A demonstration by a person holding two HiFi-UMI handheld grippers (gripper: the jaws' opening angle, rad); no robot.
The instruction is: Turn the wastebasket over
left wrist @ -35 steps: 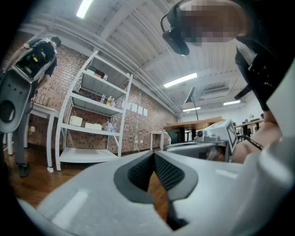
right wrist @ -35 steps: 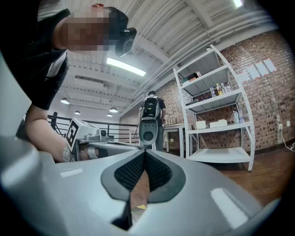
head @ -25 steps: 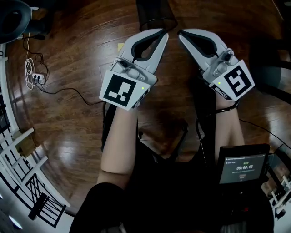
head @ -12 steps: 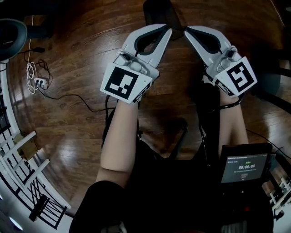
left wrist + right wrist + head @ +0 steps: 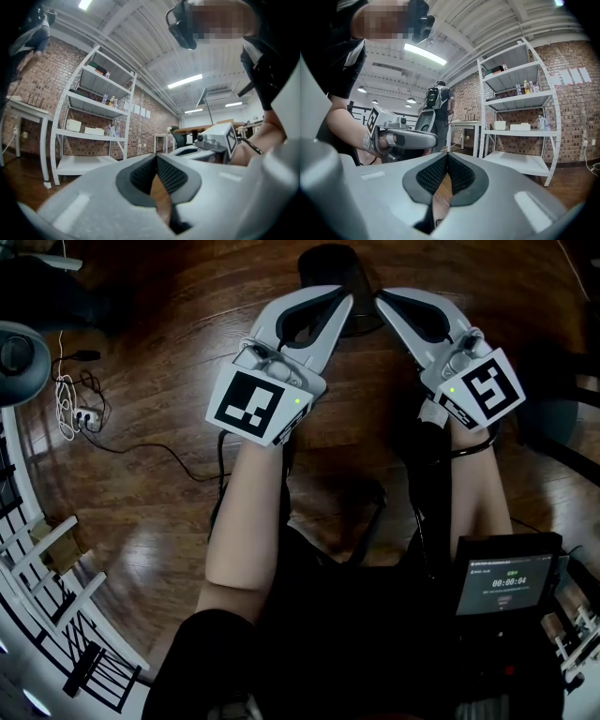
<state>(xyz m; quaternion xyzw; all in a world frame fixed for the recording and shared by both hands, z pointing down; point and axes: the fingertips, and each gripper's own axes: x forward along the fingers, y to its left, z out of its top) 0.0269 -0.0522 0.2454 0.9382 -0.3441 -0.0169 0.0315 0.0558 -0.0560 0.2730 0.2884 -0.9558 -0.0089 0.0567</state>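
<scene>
In the head view the wastebasket (image 5: 328,261), dark and round, stands on the wooden floor at the top centre; its shape is hard to make out in the shadow. My left gripper (image 5: 343,302) and right gripper (image 5: 382,296) point forward side by side, their tips just short of the basket, one at either side of its near edge. Neither touches it. Both are shut with nothing between the pads, as the left gripper view (image 5: 156,158) and the right gripper view (image 5: 447,157) also show. The basket is not in either gripper view.
A power strip with a black cable (image 5: 80,414) lies on the floor at left, white racks (image 5: 47,563) at lower left. A small screen (image 5: 506,583) hangs at my lower right. White shelving (image 5: 93,119) stands by a brick wall; a person with a backpack (image 5: 437,104) is farther off.
Both grippers have moved forward over the floor together, and the wastebasket now lies closer to their tips. Their jaws have stayed shut.
</scene>
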